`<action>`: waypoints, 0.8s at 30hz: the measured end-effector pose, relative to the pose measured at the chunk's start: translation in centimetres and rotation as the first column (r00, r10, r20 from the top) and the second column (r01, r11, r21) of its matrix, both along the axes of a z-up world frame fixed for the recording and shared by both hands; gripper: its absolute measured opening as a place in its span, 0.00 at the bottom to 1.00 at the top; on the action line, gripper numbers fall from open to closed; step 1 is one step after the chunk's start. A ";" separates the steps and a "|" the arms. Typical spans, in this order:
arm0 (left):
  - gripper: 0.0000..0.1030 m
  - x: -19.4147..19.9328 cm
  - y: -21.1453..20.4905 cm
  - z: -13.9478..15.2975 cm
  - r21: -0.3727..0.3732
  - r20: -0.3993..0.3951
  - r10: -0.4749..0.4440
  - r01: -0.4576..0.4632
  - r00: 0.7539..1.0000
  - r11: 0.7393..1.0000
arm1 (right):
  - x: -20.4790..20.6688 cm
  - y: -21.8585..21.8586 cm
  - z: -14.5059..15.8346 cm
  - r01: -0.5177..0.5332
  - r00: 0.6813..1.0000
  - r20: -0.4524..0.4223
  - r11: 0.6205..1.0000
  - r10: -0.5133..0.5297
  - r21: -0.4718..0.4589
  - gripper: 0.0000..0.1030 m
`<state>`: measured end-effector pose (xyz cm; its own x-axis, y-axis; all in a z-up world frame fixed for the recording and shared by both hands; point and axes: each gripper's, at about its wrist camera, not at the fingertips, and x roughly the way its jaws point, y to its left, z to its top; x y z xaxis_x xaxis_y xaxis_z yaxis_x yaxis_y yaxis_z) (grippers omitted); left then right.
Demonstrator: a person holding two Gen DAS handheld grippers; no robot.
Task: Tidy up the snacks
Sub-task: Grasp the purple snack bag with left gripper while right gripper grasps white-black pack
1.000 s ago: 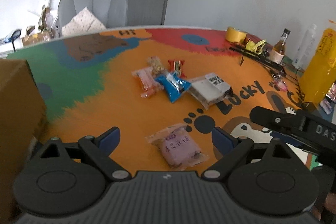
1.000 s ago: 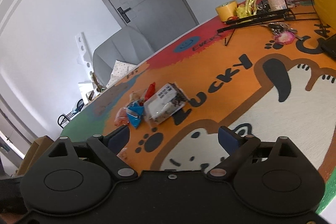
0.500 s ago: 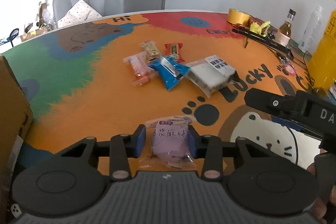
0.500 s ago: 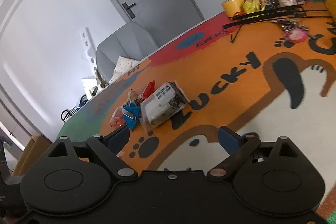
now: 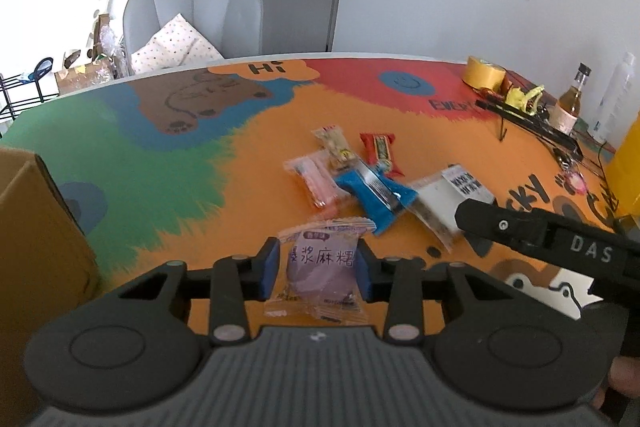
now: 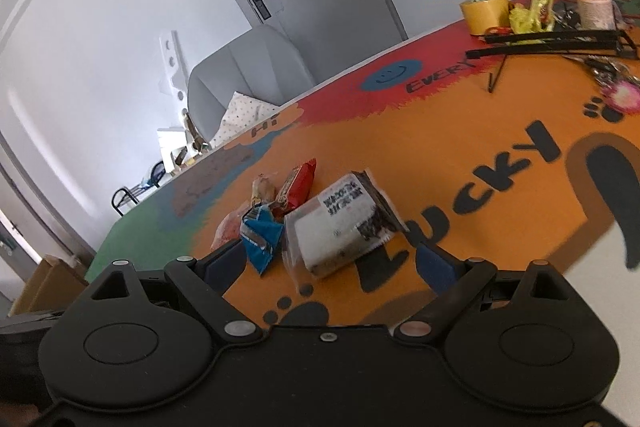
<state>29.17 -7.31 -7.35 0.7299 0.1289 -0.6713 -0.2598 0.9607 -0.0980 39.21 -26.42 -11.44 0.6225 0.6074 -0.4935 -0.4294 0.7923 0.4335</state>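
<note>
Gripping purple snack packet, left gripper

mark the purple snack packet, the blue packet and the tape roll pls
purple snack packet (image 5: 323,269), left wrist view, middle of the wrapper.
blue packet (image 5: 374,194), left wrist view, centre of the wrapper.
tape roll (image 6: 484,11), right wrist view, outer yellow side.

1. Bare orange-and-green painted tabletop left of the cluster of small wrapped snack packets: passable.
2. Brown cardboard box blocks the near left edge.
3. Black folding stand and amber glass bottle crowd the far right (tape roll alongside).
</note>
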 end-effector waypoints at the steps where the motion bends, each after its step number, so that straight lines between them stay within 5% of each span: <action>1: 0.37 0.2 0.2 -0.1 -0.002 -0.001 -0.002 0.002 1.000 1.000 | 0.2 0.3 0.0 -0.001 1.000 0.004 1.000 0.001 -0.011 0.91; 13: 0.37 3.9 0.6 -0.3 -0.016 0.002 -0.070 0.071 0.998 0.997 | 2.4 2.2 0.9 0.025 0.997 0.080 0.992 -0.015 -0.126 0.98; 24: 0.37 6.3 -0.4 -0.6 0.017 -0.009 -0.089 0.089 0.996 0.996 | 3.8 0.6 0.6 0.029 0.999 0.035 0.996 -0.026 -0.089 0.92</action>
